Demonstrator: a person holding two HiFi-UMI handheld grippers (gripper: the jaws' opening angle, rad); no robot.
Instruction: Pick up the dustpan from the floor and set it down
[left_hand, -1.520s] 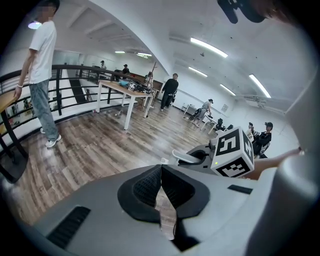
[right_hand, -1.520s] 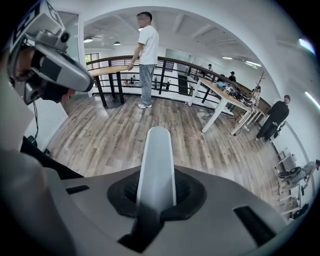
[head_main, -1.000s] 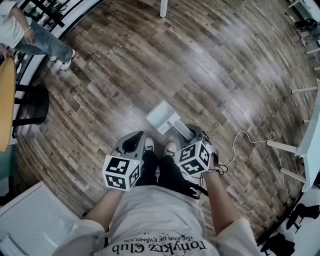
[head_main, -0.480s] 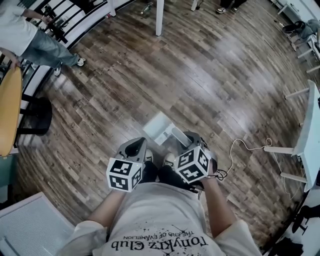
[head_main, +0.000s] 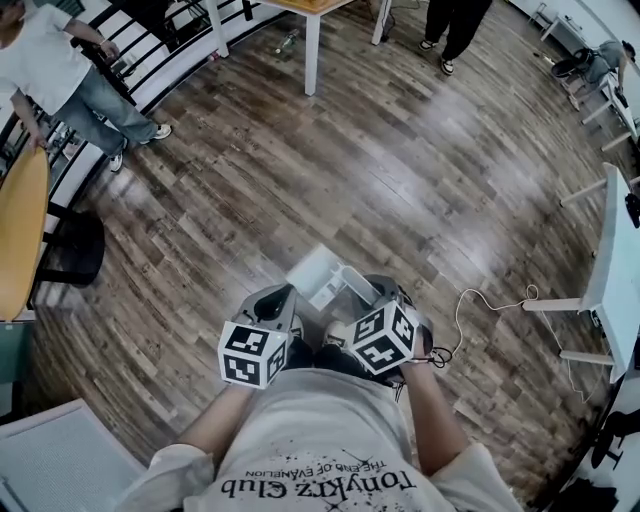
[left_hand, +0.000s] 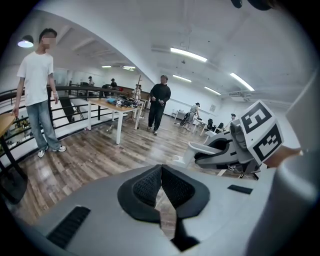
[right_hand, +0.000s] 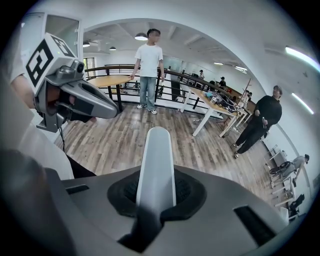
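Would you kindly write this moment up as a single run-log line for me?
phase: holding dustpan | right gripper: jaws shut on handle | left gripper: jaws shut, empty | set-down: not yet done

The person wears a white short-sleeved T-shirt printed with black lettering and splatter, over black trousers. The grey moulded-plastic left tool and its matching right tool have black dimpled pads, and each carries a white cube with black square markers.
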